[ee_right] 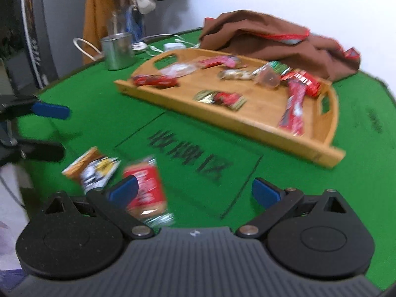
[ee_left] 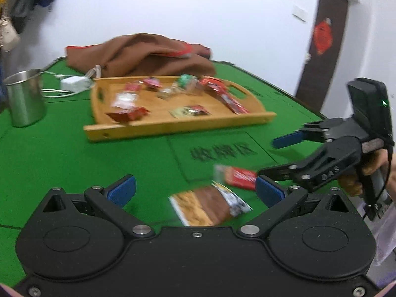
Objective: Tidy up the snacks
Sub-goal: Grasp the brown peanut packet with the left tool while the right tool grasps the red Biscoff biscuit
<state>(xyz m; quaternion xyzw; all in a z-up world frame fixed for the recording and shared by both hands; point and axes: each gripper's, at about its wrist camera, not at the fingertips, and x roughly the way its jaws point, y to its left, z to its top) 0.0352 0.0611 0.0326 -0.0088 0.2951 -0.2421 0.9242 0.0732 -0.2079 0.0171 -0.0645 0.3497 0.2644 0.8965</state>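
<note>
You had both hand-held grippers, left (ee_left: 195,193) and right (ee_right: 194,193), spread wide and empty over two packets on the desk (ee_left: 61,160): brown packet (ee_left: 210,206), red packet (ee_right: 146,190). Tray (ee_left: 173,123) was well apart. Next: likely close on each packet.

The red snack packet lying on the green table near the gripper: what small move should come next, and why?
Probably ease the right gripper sideways to centre on the red packet, then close. Its jaws stand open and empty, and the packet lies beside one finger, still outside the wooden tray where the other snacks sit.
</note>
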